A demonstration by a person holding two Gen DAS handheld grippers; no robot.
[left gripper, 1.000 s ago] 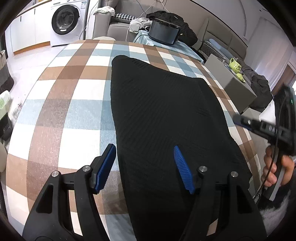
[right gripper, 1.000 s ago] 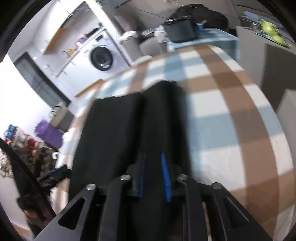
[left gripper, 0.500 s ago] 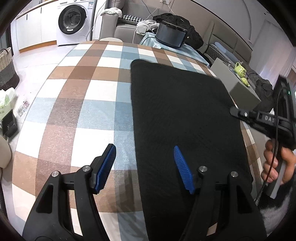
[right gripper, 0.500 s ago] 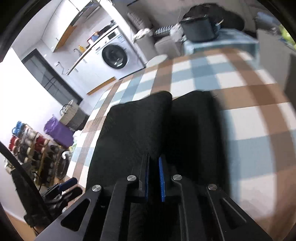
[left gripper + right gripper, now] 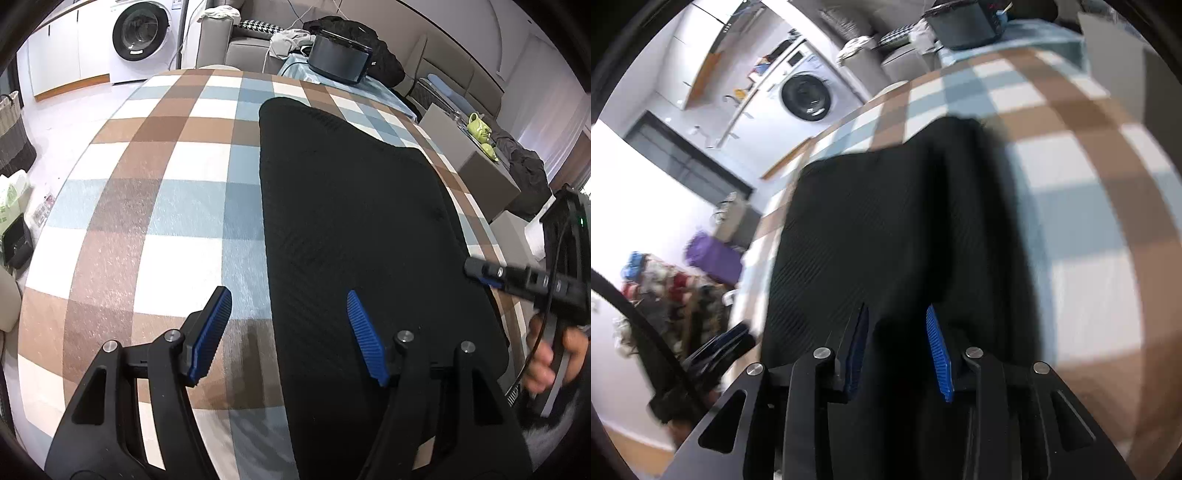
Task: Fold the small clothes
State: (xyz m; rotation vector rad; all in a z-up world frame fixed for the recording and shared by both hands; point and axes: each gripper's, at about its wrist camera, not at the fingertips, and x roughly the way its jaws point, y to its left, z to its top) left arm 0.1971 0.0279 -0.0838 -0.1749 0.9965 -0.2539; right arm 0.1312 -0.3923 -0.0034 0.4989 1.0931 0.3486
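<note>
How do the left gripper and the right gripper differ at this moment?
The left gripper stands wide open, straddling the black garment's left edge; the right gripper is narrower and has just been opening, with cloth between its fingers. The left view is sharp; the right is blurred. Both have blue ribbed pads and point down at the checked tablecloth.

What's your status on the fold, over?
Left gripper open, empty, straddling the garment's edge. Right gripper jaws just opening over black garment. Nothing in the way.

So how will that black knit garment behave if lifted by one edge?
Probably floppy: the black knit garment lies limp and flat on the checked tablecloth. Its right side already folds over itself, so it would likely drape and sag. The ribbed texture suggests grip rather than slipperiness.
</note>
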